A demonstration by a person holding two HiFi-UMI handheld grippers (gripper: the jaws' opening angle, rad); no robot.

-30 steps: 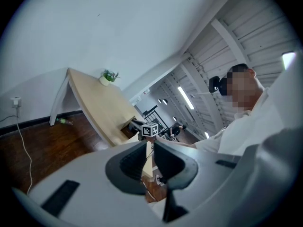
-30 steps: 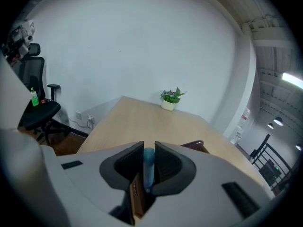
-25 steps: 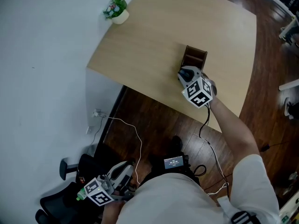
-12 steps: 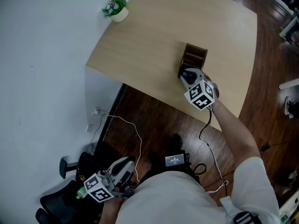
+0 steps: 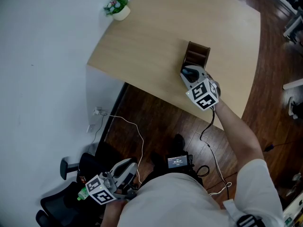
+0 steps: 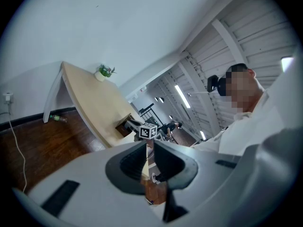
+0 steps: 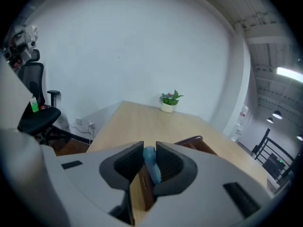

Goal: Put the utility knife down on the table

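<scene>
Hardly anything is changed from a second ago: in the head view the right gripper (image 5: pixel 188 74) is found at the same spot right of the frame's centre, its marker cube shifted only slightly, and the left gripper (image 5: pixel 125 170) is kept in the lower left corner as before.

The utility knife (image 7: pixel 149 162) is held between the right gripper's jaws; its blue handle is seen pinched between the two pads in the right gripper view, above the light wooden table (image 5: pixel 156 41). It has not been laid down. The gripper's tip is placed just at the near side of the brown wooden pen holder (image 5: pixel 197 56), and the holder's rim is seen just right of the jaws in the gripper's own view.

The right forearm (image 5: pixel 234 131) is stretched from the lower right of the frame up to the table, with the gripper tilted downward. The left gripper is held low beside the body, above a black office chair (image 5: pixel 61 205); its jaws are set with a narrow gap and nothing between them.

A potted plant (image 5: pixel 117 7) is stood at the table's upper left corner.
</scene>
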